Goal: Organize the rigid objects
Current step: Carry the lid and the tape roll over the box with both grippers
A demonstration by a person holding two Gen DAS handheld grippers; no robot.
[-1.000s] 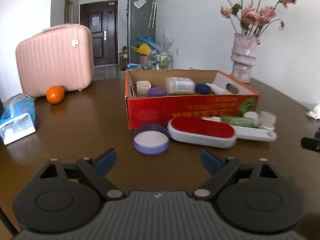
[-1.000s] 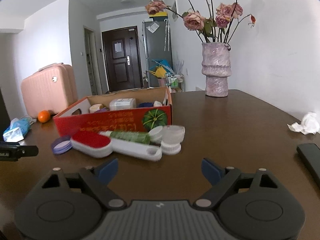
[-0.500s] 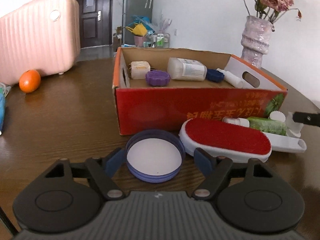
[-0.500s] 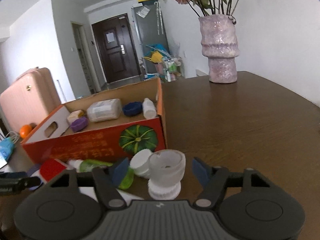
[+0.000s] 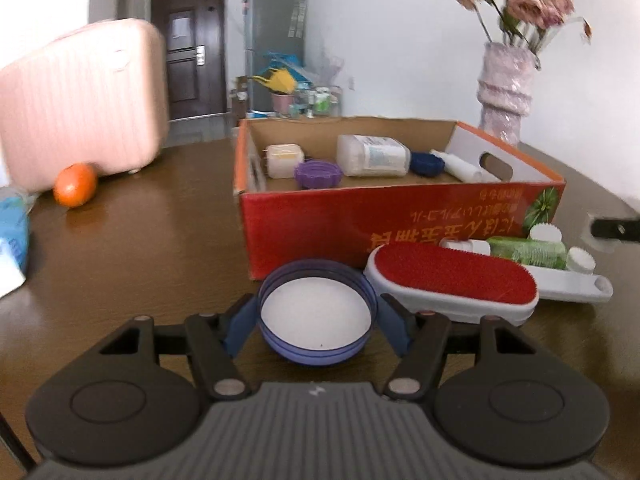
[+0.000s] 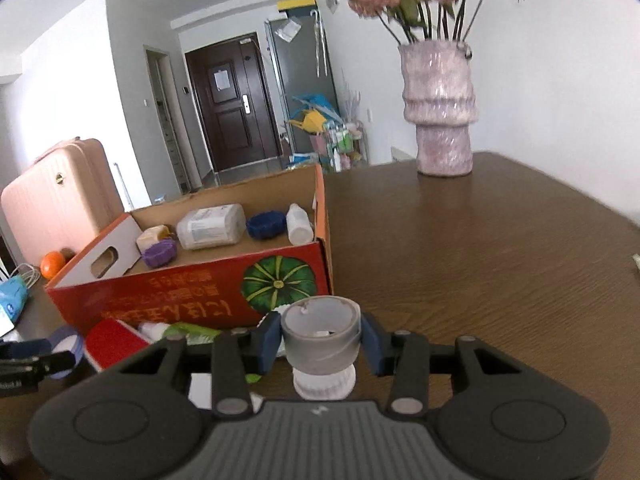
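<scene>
The purple lid (image 5: 317, 322) lies open side up on the table (image 5: 132, 240), squarely between your left gripper (image 5: 317, 326) pads, which pinch its rim on either side. The red cardboard box (image 5: 400, 216) stands straight ahead of it, just beyond, so your carry looks like up and forward over the near wall. To the lid's right, touching or nearly so, lies the red lint brush (image 5: 452, 280), long axis crosswise. Your right gripper (image 6: 319, 340) is clamped on the frosted cup (image 6: 320, 334), upright, box ahead-left.
</scene>
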